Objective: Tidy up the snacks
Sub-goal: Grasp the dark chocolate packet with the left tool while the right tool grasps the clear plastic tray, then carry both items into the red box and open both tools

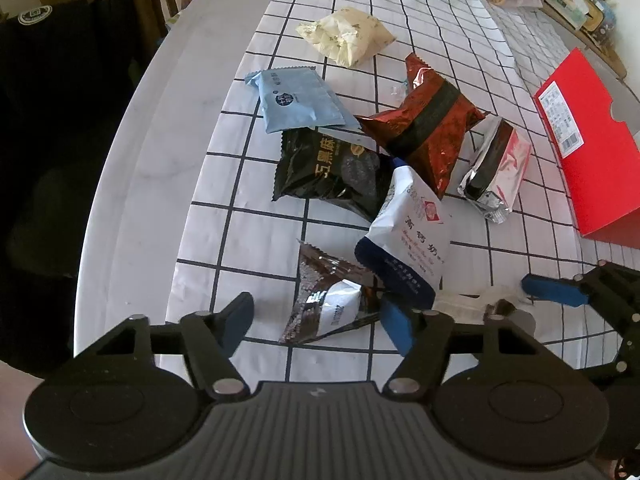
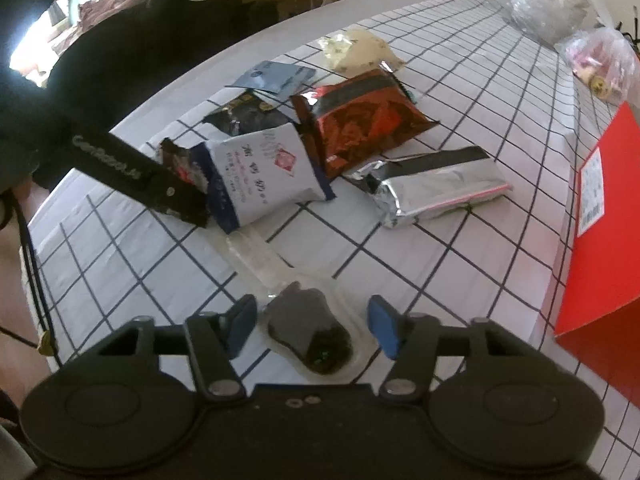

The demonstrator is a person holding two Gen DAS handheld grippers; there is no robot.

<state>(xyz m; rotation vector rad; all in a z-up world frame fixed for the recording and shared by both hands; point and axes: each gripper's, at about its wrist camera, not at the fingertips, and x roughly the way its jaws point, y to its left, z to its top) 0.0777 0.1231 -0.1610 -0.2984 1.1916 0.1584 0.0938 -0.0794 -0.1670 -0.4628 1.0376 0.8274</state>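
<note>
Step in hand, by my read: a double pick-up, each gripper over its own snack, w/ the red cardboard box (image 2: 600,248) at the right edge of the grid-patterned tablecloth (image 1: 248,232) the likely drop spot.

Left gripper (image 1: 316,320): jaws apart, straddling the small brown-and-silver foil packet (image 1: 328,304). Right pad looks at the packet's edge, left pad clear of it; not clamped yet.

Right gripper (image 2: 312,326): jaws apart around the clear plastic pouch w/ a dark snack inside (image 2: 310,338). Gaps show both sides, so no grip.

Next move calls for closing both pairs fully, then lifting. The pouch is slippery and flat, so it could slide out.

The other packets lie in a loose pile just beyond both grippers.
</note>
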